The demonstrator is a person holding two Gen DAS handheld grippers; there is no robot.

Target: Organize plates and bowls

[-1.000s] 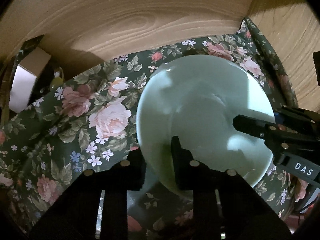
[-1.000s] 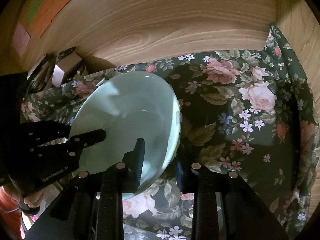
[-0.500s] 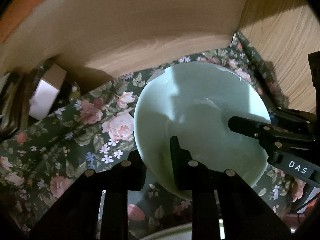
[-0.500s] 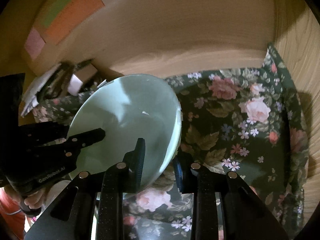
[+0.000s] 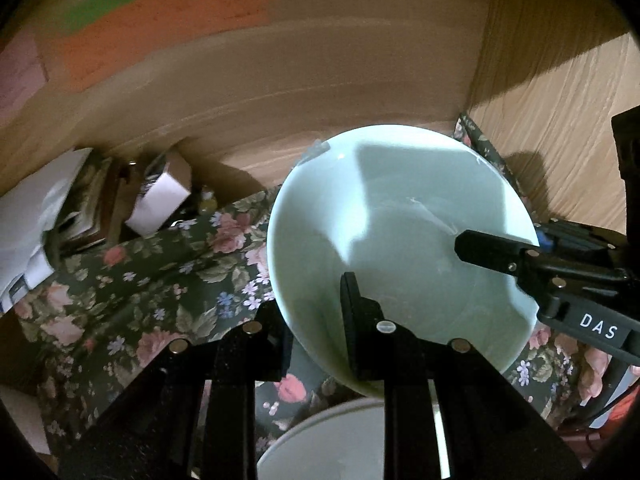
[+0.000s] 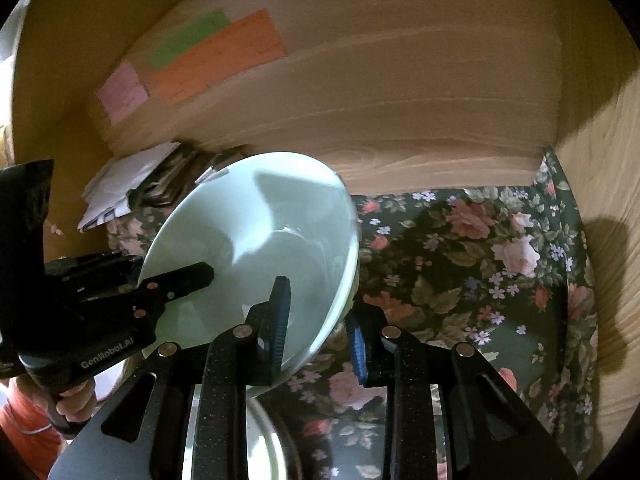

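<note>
A pale green bowl point(image 5: 400, 240) hangs tilted above the flowered cloth point(image 5: 140, 300), held from both sides. My left gripper point(image 5: 316, 332) is shut on its near left rim, one finger inside and one outside. My right gripper point(image 6: 318, 332) is shut on the opposite rim point(image 6: 344, 280), blue pads on either side of the wall. In the left wrist view the right gripper's black finger point(image 5: 492, 250) lies over the bowl's inner right side. In the right wrist view the left gripper's finger point(image 6: 180, 280) reaches in from the left. A white dish point(image 5: 332, 440) lies under the bowl.
Wooden walls point(image 6: 400, 100) close in the back and the right side. Papers and small boxes point(image 5: 60, 216) are piled at the back left. Coloured paper notes point(image 6: 216, 56) are stuck on the back wall. A hand and orange sleeve point(image 6: 36, 420) show at lower left.
Both grippers have risen with the bowl off the cloth. More of the back wall and its coloured notes shows, and the white dish has come into view beneath.
</note>
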